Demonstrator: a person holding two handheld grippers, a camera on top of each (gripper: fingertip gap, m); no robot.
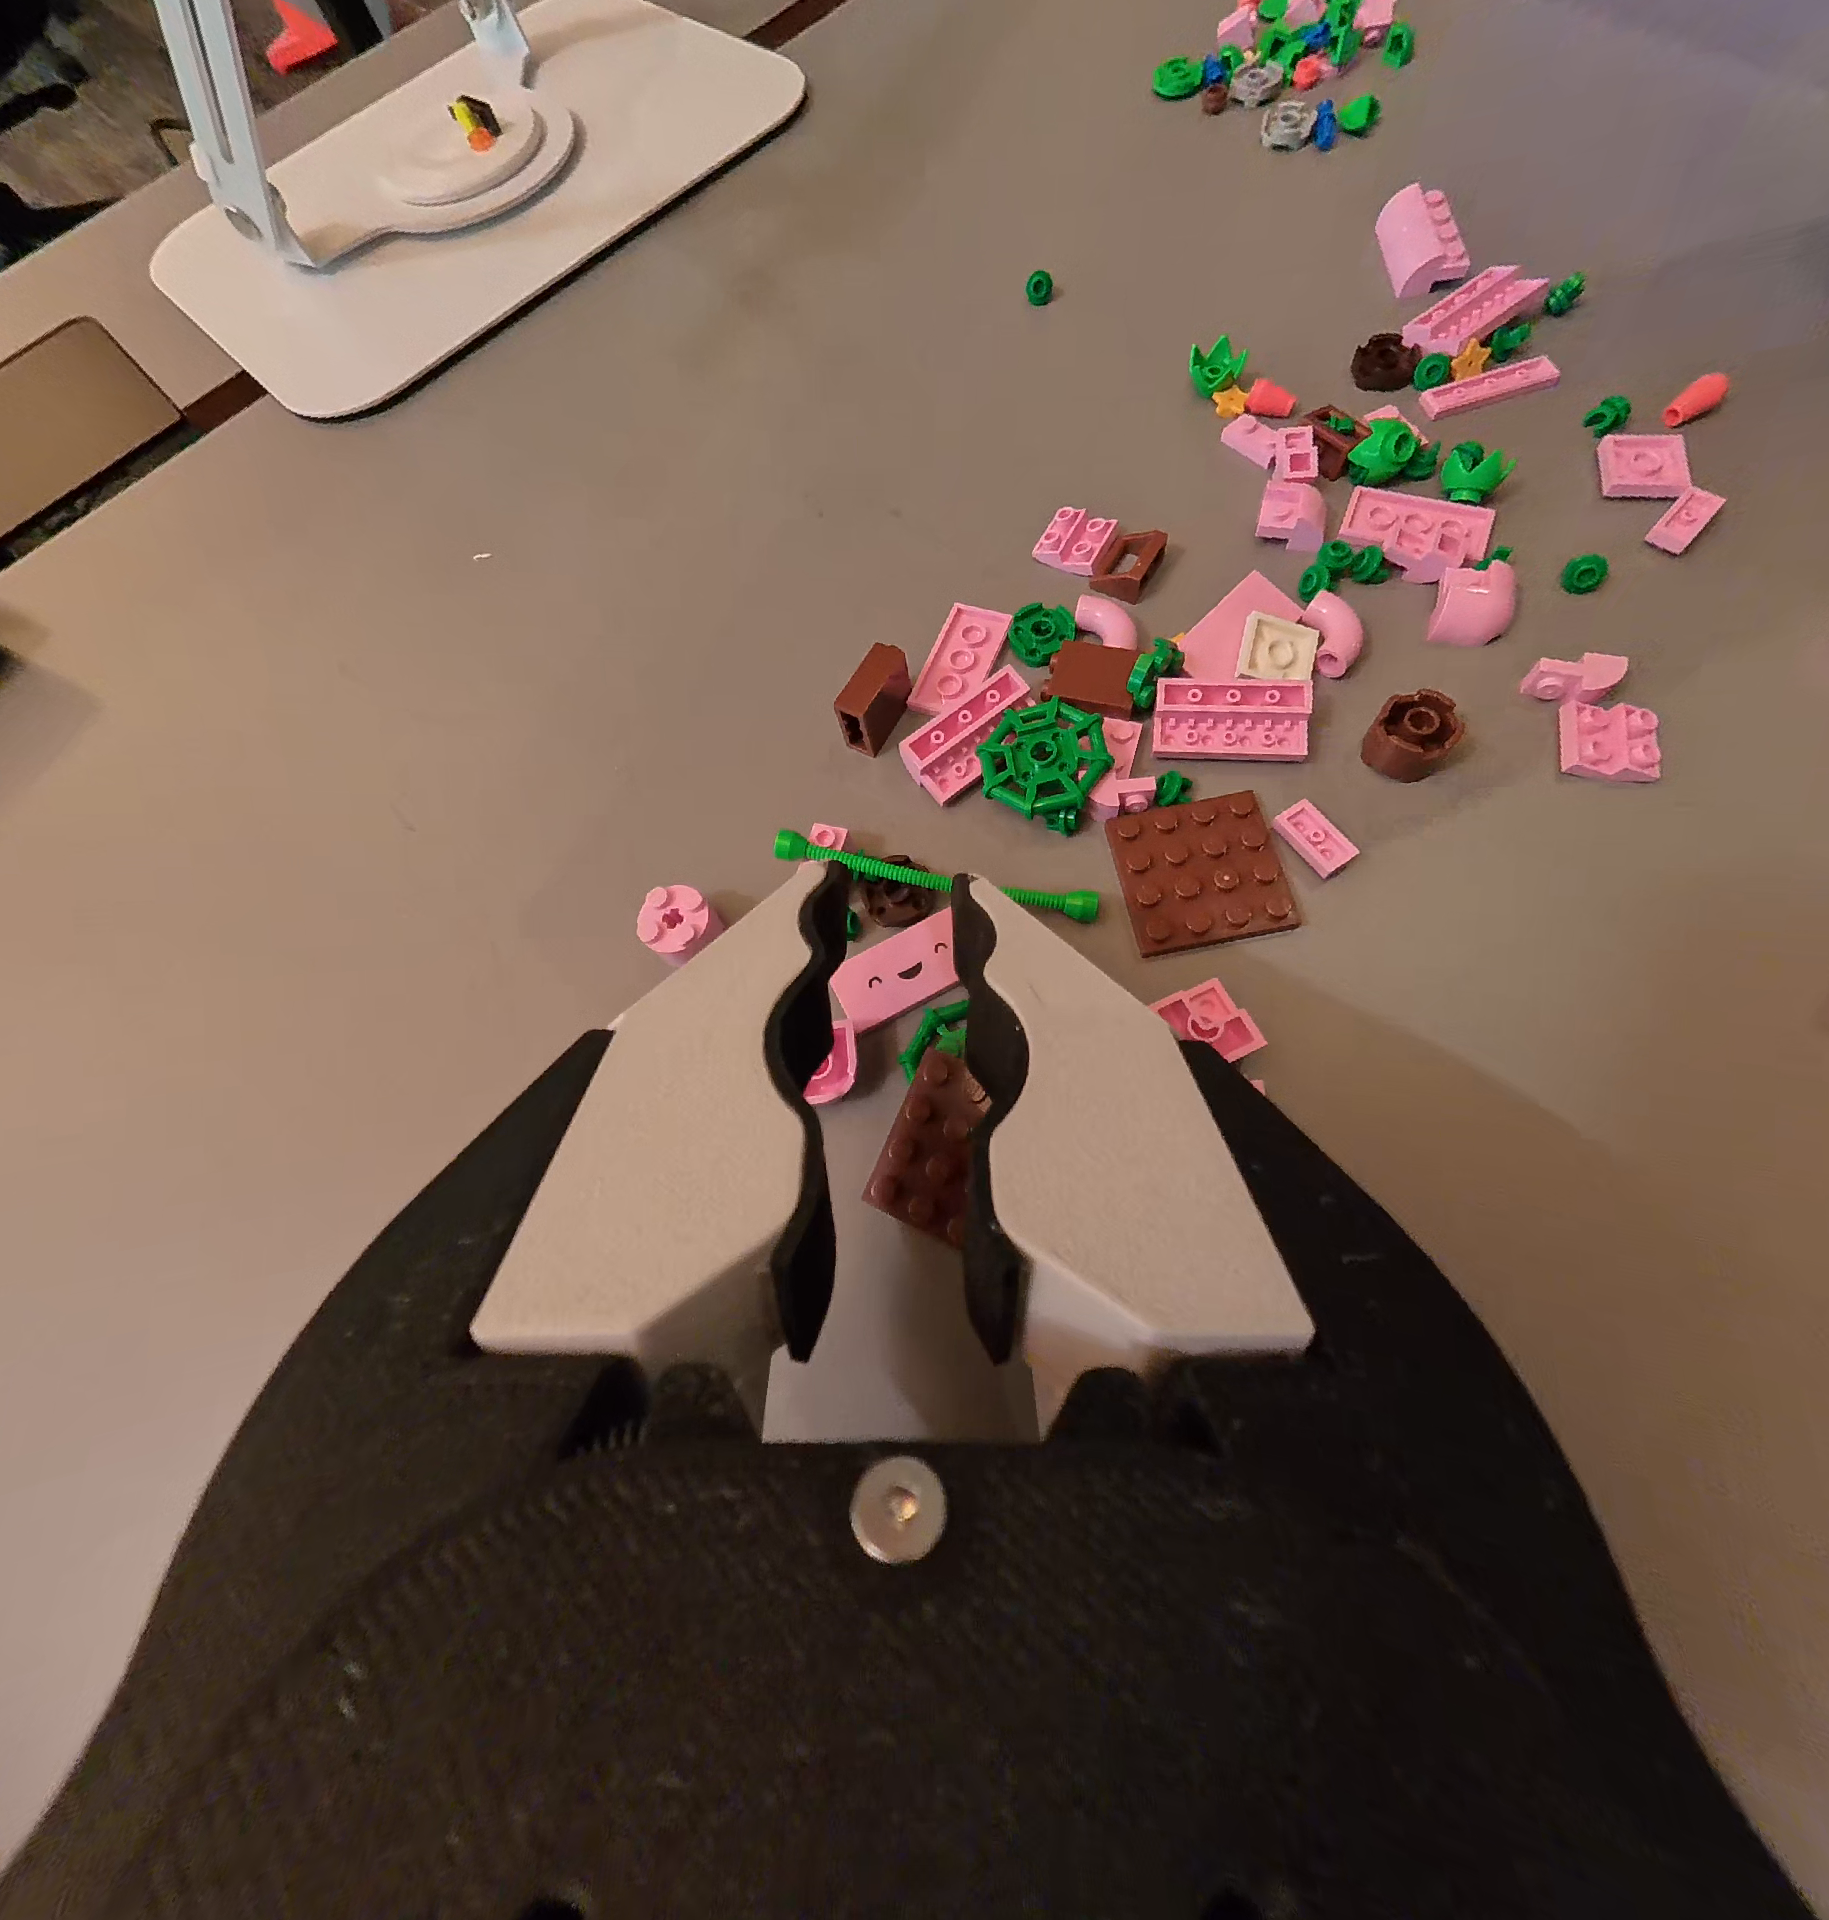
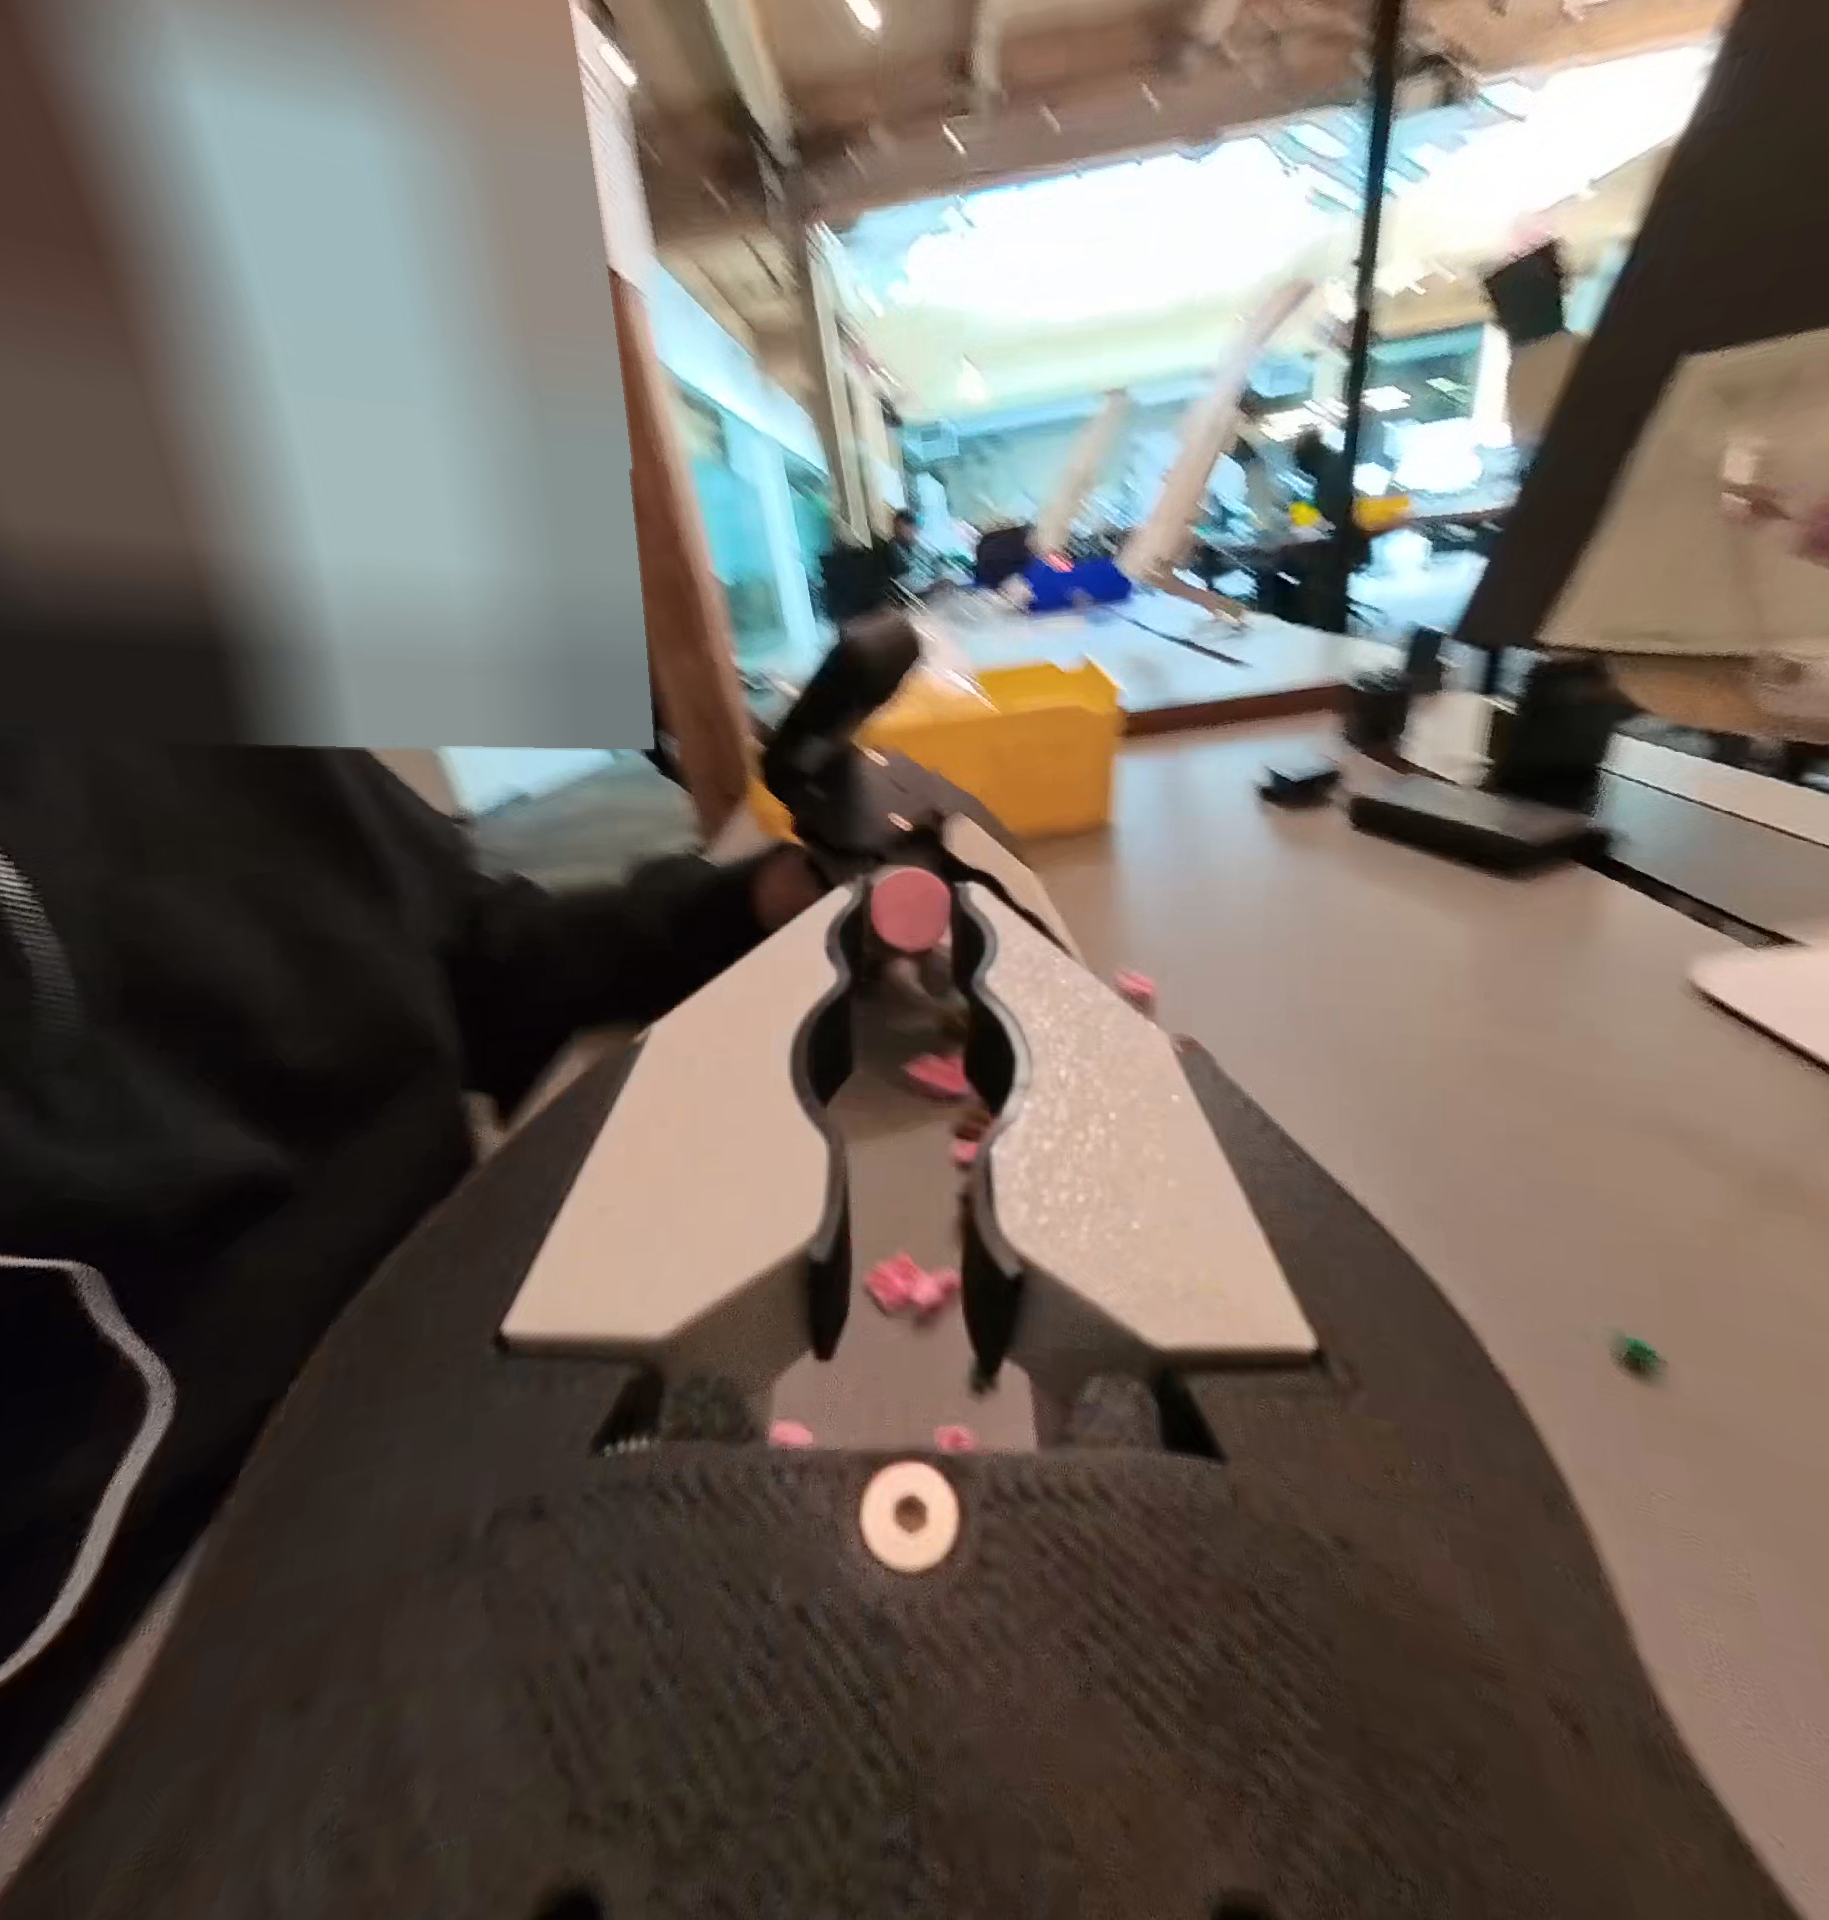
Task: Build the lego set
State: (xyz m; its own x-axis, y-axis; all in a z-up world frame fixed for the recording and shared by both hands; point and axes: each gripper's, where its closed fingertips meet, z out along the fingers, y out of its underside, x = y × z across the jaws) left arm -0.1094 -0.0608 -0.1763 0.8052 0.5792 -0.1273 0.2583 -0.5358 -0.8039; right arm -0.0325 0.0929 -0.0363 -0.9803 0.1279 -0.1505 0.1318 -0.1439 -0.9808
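Lego pieces (image 1: 1232,717) lie loose and unjoined across the grey table (image 1: 474,727) toward two o'clock, so building has barely begun, while the left gripper (image 1: 894,883) hovers parted and empty and the right gripper (image 2: 905,904) apparently pinches a pink round piece (image 2: 905,909).

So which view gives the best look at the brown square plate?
The left wrist view: the brown square plate lies flat on the table, sharp and unblocked, right of the left gripper fingers. The right wrist view is blurred and shows only pink bits, no plate.
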